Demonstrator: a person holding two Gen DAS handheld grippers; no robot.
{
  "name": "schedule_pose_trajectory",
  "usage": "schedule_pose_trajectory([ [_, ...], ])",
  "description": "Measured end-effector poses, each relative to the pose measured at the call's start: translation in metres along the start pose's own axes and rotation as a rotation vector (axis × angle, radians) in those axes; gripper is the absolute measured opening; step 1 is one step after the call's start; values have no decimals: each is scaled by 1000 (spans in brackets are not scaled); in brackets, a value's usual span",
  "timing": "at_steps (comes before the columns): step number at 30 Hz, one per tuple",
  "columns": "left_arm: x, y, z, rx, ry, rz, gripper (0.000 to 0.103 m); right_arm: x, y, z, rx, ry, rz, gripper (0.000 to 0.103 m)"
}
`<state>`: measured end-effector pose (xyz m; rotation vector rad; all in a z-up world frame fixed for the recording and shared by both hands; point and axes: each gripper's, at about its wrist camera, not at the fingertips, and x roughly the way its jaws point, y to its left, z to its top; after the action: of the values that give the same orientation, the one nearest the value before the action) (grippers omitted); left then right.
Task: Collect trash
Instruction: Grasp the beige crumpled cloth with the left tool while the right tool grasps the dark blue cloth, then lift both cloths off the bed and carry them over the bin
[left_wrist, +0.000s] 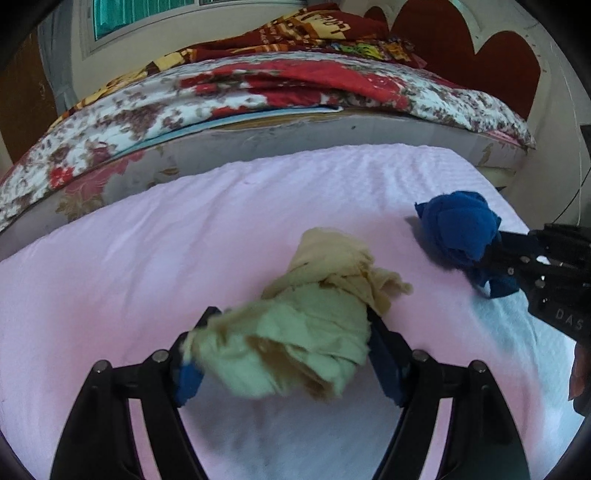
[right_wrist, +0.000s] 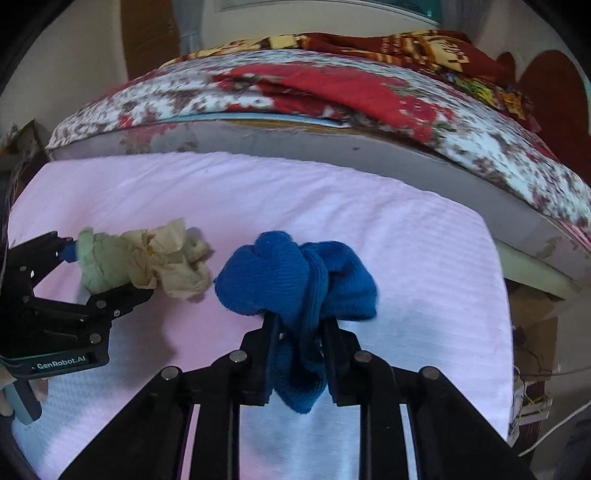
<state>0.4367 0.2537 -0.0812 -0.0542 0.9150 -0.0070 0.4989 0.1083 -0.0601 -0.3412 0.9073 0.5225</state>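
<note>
Black fingers of the left gripper (left_wrist: 284, 354) pinch a crumpled beige rag (left_wrist: 310, 321) over the pink cloth (left_wrist: 147, 258). To its right, the right gripper (right_wrist: 299, 350) clamps a balled blue cloth (right_wrist: 295, 277). Beyond lies a floral bed (left_wrist: 110, 122).

Soft dim indoor light, faint shadows, slight blur, fisheye-warped dark corners

Crumpled paper wad (left_wrist: 314, 325): showing beige and pale green
Knit cloth (right_wrist: 295, 280): showing deep blue
Worktop cover (left_wrist: 147, 240): showing pale pink
Bedspread (left_wrist: 258, 88): showing red-and-white floral
</note>
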Motion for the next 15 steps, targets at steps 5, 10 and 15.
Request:
schedule_pose_trajectory([
  [5, 9, -15, 7, 37, 1, -14, 44, -4, -10, -12, 22, 12, -9, 15],
  [10, 4, -24, 10, 30, -4, -15, 26, -13, -16, -22, 65, 2, 4, 5],
  [15, -23, -37, -4, 50, -36, -31, 25, -40, -22, -33, 102, -29, 13, 4],
])
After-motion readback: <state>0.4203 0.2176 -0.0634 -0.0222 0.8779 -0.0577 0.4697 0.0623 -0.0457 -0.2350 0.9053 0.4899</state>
